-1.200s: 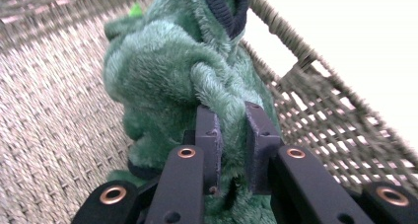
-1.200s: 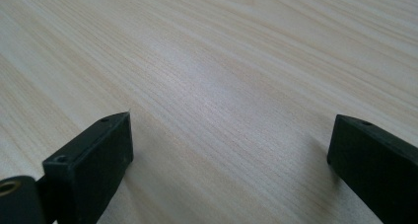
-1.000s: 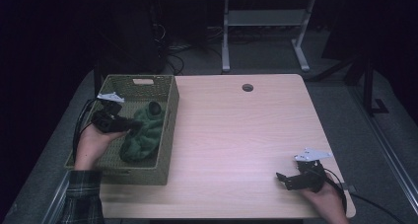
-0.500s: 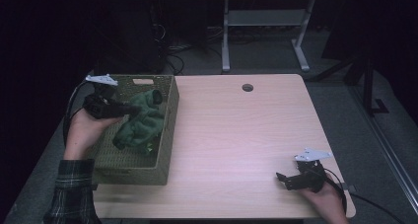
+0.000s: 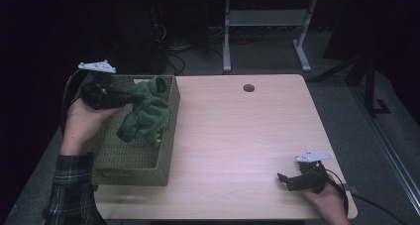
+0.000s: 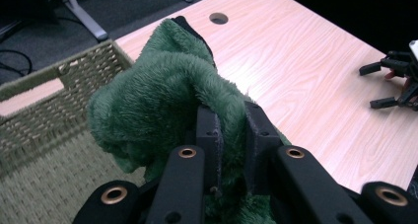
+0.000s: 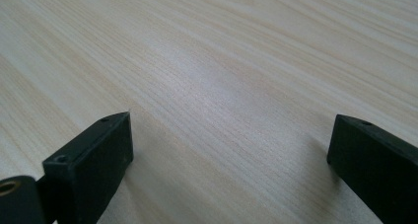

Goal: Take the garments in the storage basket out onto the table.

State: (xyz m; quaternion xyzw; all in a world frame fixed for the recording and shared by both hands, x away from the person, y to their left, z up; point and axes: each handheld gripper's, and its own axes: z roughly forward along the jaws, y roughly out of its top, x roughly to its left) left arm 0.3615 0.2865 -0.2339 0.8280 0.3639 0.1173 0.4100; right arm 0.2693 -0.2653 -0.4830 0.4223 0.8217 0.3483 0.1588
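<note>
the left claw is clamped on a fold of the green fleece cloth, its jaws pressed together with the pile bunched between them, as the left gripper view shows close up. the cloth hangs from that grip above the woven basket, which sits at the left edge of the bench; its lower folds seem to reach down to or just inside the basket's right wall, though i cannot tell if they touch. the step in hand looks like lifting the cloth out of the basket. the next move calls for raising it until the trailing folds clear the rim, then carrying it over the bare wood to the right. the right claw rests near the bench's front right corner, jaws wide apart, holding nothing.
</note>
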